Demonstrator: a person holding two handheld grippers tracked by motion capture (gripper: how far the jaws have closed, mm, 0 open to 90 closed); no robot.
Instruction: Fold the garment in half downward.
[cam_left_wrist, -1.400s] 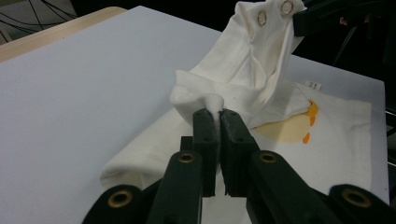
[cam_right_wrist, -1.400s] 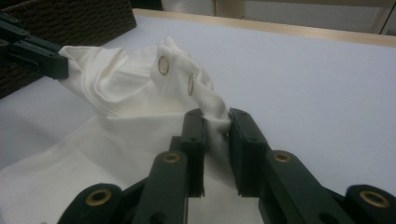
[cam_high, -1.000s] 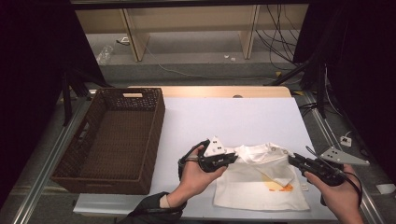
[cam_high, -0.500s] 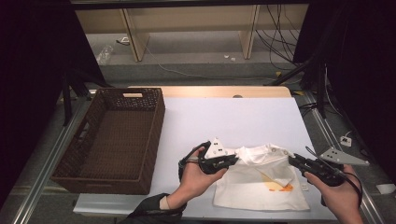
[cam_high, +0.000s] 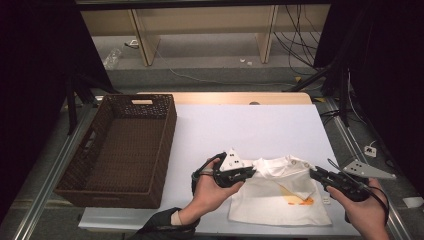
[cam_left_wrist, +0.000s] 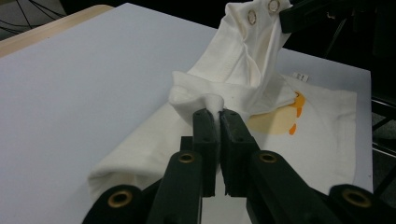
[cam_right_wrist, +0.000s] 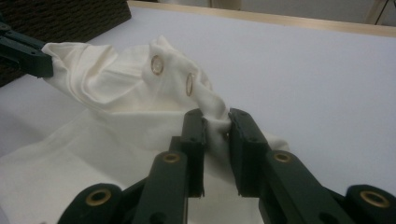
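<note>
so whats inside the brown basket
The wicker basket looks empty: only its woven floor shows. The near wall hides the strip of floor just behind it.

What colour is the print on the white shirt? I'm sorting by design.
Orange and yellow print, clearest in the left gripper view.

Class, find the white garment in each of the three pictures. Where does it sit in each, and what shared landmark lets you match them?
High view: the white garment lies at the table's near edge, right of centre, between both grippers.
Left gripper view: it runs from lower left to upper right, pinched by the left gripper.
Right gripper view: it spans left and centre, pinched by the right gripper.
Shared landmark: the metal snaps.
</note>
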